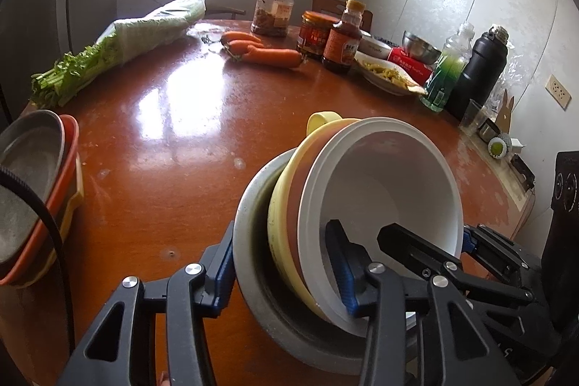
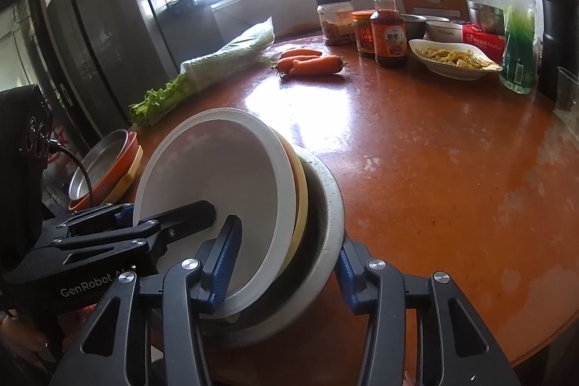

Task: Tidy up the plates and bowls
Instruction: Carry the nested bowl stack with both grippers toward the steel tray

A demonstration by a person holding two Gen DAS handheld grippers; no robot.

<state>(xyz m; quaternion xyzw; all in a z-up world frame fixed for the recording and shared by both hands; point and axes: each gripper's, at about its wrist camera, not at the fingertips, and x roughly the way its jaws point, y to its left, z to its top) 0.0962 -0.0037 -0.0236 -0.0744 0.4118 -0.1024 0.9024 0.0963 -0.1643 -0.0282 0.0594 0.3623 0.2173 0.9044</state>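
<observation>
Near edge of the round brown table point(image 2: 434, 169): a nested stack of bowls, tilted, mouths turned toward the cameras. Outermost is a grey metal bowl point(image 1: 253, 205), its lower rim on the tabletop; inside it a yellow bowl point(image 1: 286, 205) with a handle tab at its upper rim and a brown inner wall; innermost a white bowl point(image 1: 391, 183), plain, clean and empty, with a stepped rim. Left gripper point(image 1: 286, 263) straddles the stack's near rims: one blue-padded finger outside the grey bowl, the other inside the white bowl, jaws partly closed around all three rims; whether both pads press I cannot tell. Right gripper point(image 2: 286, 263) mirrors this from the other side, one finger inside the white bowl, one outside the grey bowl, jaws likewise part-closed, contact unclear. At the table's left edge, a second stack: a shallow metal plate point(image 2: 97, 161) on top of an orange dish point(image 2: 125, 158) on a yellow dish point(image 2: 132, 169). Far side of the table: a white dish point(image 2: 452, 69) holding yellowish food, a steel bowl point(image 1: 421, 46), a jar point(image 2: 334, 18) with brown contents, a red-lidded jar point(image 2: 363, 33), a sauce bottle point(image 2: 389, 28), a green bottle point(image 2: 517, 31), a black flask point(image 1: 477, 67). Carrots point(image 2: 311, 62) and bagged greens point(image 2: 217, 64) lie loose on the tabletop.
</observation>
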